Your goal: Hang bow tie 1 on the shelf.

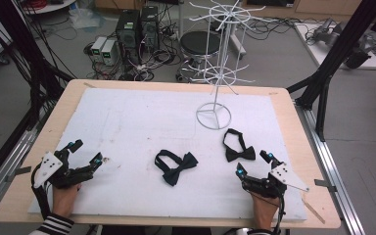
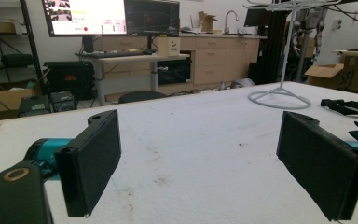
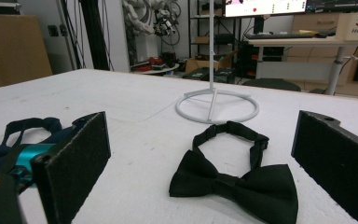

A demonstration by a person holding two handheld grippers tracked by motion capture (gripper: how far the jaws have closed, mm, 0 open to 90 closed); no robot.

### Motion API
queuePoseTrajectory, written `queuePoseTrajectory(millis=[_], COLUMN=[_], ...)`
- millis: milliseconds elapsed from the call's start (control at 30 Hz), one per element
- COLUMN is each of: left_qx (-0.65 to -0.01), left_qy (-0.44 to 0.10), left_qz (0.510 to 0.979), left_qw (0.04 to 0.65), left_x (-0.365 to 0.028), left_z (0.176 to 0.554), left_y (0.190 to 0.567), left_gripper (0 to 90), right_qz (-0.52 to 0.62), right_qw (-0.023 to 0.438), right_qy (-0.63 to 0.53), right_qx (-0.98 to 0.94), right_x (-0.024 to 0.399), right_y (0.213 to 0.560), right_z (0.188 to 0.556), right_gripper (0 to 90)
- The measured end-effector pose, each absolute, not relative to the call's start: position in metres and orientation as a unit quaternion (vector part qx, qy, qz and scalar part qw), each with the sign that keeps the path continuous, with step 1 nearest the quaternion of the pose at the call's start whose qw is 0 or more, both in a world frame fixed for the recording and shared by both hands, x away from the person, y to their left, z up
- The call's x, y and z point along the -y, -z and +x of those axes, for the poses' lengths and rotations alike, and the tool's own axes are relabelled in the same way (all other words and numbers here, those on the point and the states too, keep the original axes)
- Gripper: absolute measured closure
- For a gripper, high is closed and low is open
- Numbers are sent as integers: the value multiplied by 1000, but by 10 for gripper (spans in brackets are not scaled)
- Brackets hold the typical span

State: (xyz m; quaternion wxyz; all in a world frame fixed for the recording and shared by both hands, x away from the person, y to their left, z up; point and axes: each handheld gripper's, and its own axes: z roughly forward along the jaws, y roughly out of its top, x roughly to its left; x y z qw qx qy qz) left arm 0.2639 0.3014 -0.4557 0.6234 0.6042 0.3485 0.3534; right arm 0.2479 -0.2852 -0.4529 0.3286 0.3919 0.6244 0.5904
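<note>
Two black bow ties lie on the white mat: one bow tie (image 1: pixel 175 166) in the middle front, the other bow tie (image 1: pixel 238 147) to its right, near the base of a white wire rack (image 1: pixel 214 73). My left gripper (image 1: pixel 86 152) rests at the front left of the mat, jaws wide apart with bare mat between them (image 2: pixel 200 154). At the front right my right gripper (image 1: pixel 254 163) is open, pointing at the right bow tie (image 3: pixel 235 179), which lies just ahead of its jaws without touching them. The rack's ring base (image 3: pixel 216 106) stands behind that tie.
The mat (image 1: pixel 127 122) covers most of a wooden table (image 1: pixel 286 105). Behind the table are computers, cables and a stool on the floor. A black frame post (image 1: pixel 333 58) slants up at the right. Part of the middle bow tie's strap (image 3: pixel 28 126) lies left of the right gripper.
</note>
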Motion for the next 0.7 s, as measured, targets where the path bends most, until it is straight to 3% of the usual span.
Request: queuePoseTrajectory(millis=[700], left_qx=[-349], left_qy=[-354], left_qz=[602], left_qw=[624], left_x=[-301], left_z=[264], left_y=[456], left_gripper=[142], right_qz=[403], right_qw=[328], right_qy=[-572], right_qx=[-635], right_x=[282], right_y=[451], right_z=[251], right_gripper=[35])
